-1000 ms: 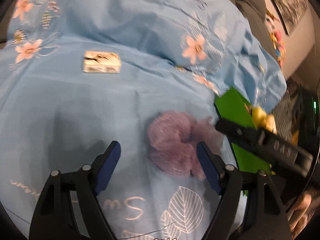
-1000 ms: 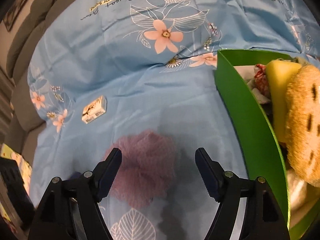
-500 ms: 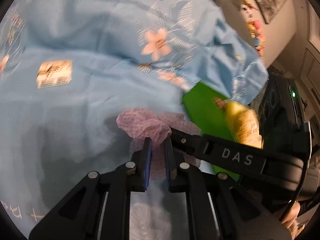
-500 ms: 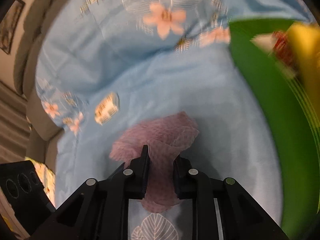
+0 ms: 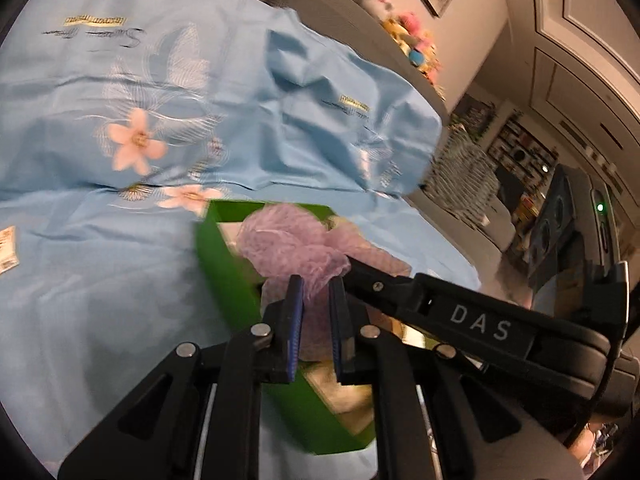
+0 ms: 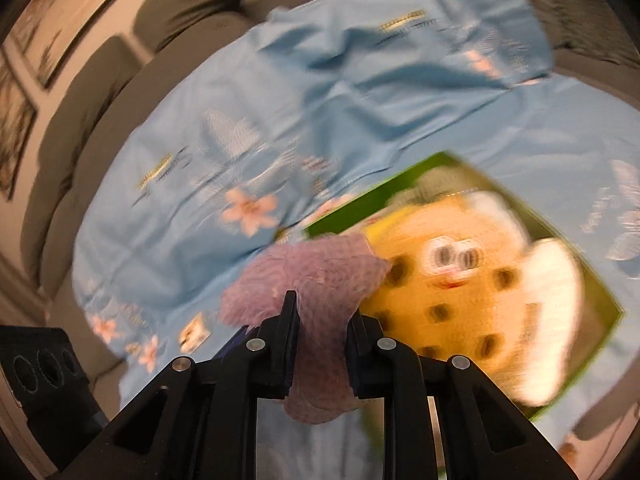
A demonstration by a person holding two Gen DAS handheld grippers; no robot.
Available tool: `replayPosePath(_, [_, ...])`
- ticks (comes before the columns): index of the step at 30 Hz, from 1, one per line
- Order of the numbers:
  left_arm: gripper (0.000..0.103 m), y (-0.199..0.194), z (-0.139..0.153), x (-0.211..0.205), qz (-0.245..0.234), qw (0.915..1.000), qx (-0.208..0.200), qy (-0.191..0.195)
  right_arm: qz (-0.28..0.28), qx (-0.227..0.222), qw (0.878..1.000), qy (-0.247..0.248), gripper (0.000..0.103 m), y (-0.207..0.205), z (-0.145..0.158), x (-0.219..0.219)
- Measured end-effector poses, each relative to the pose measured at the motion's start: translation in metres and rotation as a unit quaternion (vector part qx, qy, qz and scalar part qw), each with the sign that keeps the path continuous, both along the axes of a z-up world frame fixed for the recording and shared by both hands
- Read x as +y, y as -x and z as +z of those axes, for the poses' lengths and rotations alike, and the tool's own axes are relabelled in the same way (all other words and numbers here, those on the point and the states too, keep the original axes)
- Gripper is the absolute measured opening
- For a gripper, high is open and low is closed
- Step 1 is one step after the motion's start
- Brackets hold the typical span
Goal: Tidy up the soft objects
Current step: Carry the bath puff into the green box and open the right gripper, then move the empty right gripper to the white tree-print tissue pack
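Observation:
A purple mesh bath pouf [image 5: 294, 242] is pinched by both grippers and held in the air over the near-left edge of the green box [image 5: 224, 260]. My left gripper [image 5: 316, 292] is shut on its lower part. My right gripper [image 6: 322, 312] is shut on it too, and the pouf [image 6: 316, 276] bulges above the jaws. The green box [image 6: 600, 292] holds an orange spotted plush toy [image 6: 440, 280] with white parts. The right gripper's black arm marked DAS [image 5: 476, 324] crosses the left wrist view.
A light blue floral sheet [image 5: 140, 100] covers a grey sofa [image 6: 100, 92]. A small printed packet [image 6: 194, 334] lies on the sheet, at the left edge in the left wrist view [image 5: 8, 246]. Plush toys [image 5: 400, 20] sit on the sofa back. Framed pictures hang on the wall.
Both grippers closed on the pouf, lifted it off the sheet and carried it right, to above the green box. The views are motion-blurred.

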State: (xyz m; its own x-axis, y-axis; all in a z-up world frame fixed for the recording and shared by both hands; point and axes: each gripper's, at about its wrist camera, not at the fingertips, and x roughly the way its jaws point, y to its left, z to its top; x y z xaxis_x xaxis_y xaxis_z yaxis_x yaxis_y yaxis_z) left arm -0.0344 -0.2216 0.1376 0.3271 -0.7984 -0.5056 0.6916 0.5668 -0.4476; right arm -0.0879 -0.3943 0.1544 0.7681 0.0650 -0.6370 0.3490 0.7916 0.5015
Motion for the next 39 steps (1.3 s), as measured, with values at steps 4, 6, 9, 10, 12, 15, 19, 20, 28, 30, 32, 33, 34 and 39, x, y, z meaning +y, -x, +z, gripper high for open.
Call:
replayPosePath(4, [0.009, 0.01, -0.004, -0.026, -0.017, 0.9998, 0.01, -0.007, -0.05, 0.011, 0.999, -0.007, 0.023, 0.019, -0.002, -0.036])
replayPosePath(6, [0.009, 0.014, -0.01, -0.04, -0.031, 0.9991, 0.021, -0.021, -0.063, 0.014, 0.998, -0.02, 0.024, 0.024, -0.006, -0.051])
replayPosePath(9, [0.009, 0.017, -0.018, -0.053, -0.025, 0.998, 0.017, -0.055, -0.091, 0.033, 0.995, -0.015, 0.023, 0.03, -0.013, -0.065])
replayPosePath(10, [0.009, 0.016, -0.021, -0.055, -0.024, 0.9977, 0.02, -0.06, -0.102, 0.045, 0.994, -0.01, 0.023, 0.03, -0.017, -0.07])
replayPosePath(12, [0.009, 0.016, -0.028, -0.058, -0.026, 0.9971, 0.027, -0.067, -0.11, 0.06, 0.992, -0.01, 0.023, 0.029, -0.024, -0.075])
replayPosePath(15, [0.009, 0.015, -0.035, -0.061, -0.022, 0.9959, 0.028, -0.083, -0.103, 0.075, 0.992, -0.018, 0.024, 0.022, -0.035, -0.08])
replayPosePath(19, [0.012, 0.014, -0.044, -0.064, -0.017, 0.9943, 0.035, -0.099, -0.115, 0.113, 0.987, 0.017, 0.024, 0.013, -0.045, -0.077])
replayPosePath(20, [0.012, 0.013, -0.047, -0.064, -0.015, 0.9939, 0.038, -0.102, -0.114, 0.119, 0.986, 0.018, 0.024, 0.011, -0.048, -0.078])
replayPosePath(28, [0.036, 0.018, -0.042, -0.048, -0.003, 0.9948, 0.027, -0.098, -0.117, 0.12, 0.986, 0.005, 0.039, 0.014, -0.051, -0.084])
replayPosePath(30, [0.065, 0.02, -0.033, -0.036, 0.008, 0.9954, 0.012, -0.095, -0.124, 0.117, 0.985, 0.016, 0.066, 0.017, -0.045, -0.083])
replayPosePath(32, [0.082, 0.02, -0.026, -0.022, 0.026, 0.9955, 0.0, -0.091, -0.133, 0.101, 0.986, 0.026, 0.078, 0.023, -0.036, -0.082])
replayPosePath(33, [0.082, 0.02, -0.021, -0.012, 0.039, 0.9957, -0.006, -0.084, -0.14, 0.087, 0.986, 0.03, 0.081, 0.028, -0.03, -0.081])
replayPosePath(34, [0.083, 0.018, -0.018, -0.004, 0.046, 0.9958, -0.007, -0.079, -0.145, 0.077, 0.986, 0.033, 0.081, 0.031, -0.025, -0.082])
replayPosePath(39, [0.084, 0.008, -0.011, 0.047, 0.088, 0.994, 0.003, -0.064, -0.163, 0.027, 0.985, 0.04, 0.086, 0.049, -0.005, -0.08])
